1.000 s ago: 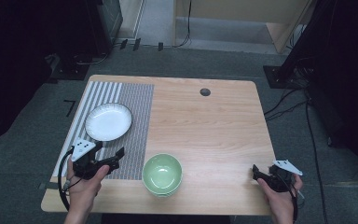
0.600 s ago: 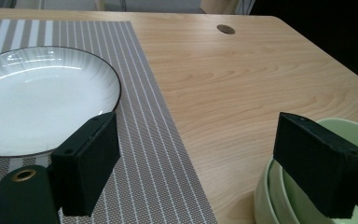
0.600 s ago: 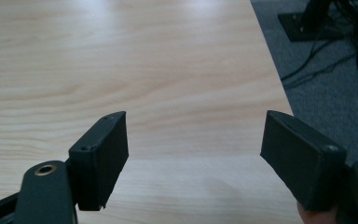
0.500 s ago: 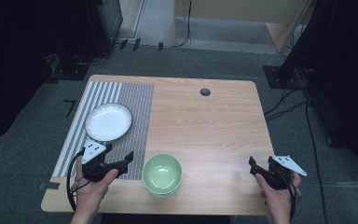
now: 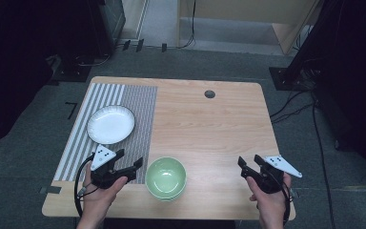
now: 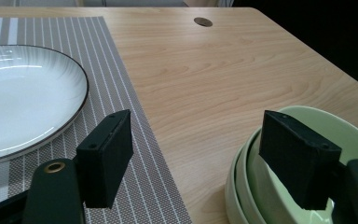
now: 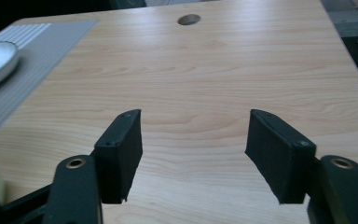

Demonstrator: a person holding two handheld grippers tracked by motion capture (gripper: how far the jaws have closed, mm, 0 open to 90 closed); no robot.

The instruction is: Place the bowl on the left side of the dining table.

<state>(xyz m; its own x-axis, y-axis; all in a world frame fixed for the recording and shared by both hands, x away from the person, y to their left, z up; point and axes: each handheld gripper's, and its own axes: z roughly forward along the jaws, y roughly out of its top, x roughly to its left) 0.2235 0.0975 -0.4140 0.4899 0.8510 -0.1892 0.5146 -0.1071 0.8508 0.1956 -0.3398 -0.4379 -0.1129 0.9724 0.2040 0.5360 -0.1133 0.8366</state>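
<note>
Two pale green bowls stand stacked near the table's front edge, also seen in the left gripper view as the bowls. My left gripper is just left of them, over the placemat's edge. Its jaws have just been closing and are still open; one jaw is level with the bowls' near rim and the pads press on nothing. My right gripper hovers over bare wood at the front right. Its jaws have also just been closing, and they stand open and empty.
A white plate with a dark rim lies on a grey striped placemat at the left; the plate is close ahead of the left gripper. A round cable hole sits near the table's far edge.
The left gripper has slid right, closer to the bowls. The right gripper has lifted and come in leftward over the table. Both pairs of jaws stand narrower than before.
</note>
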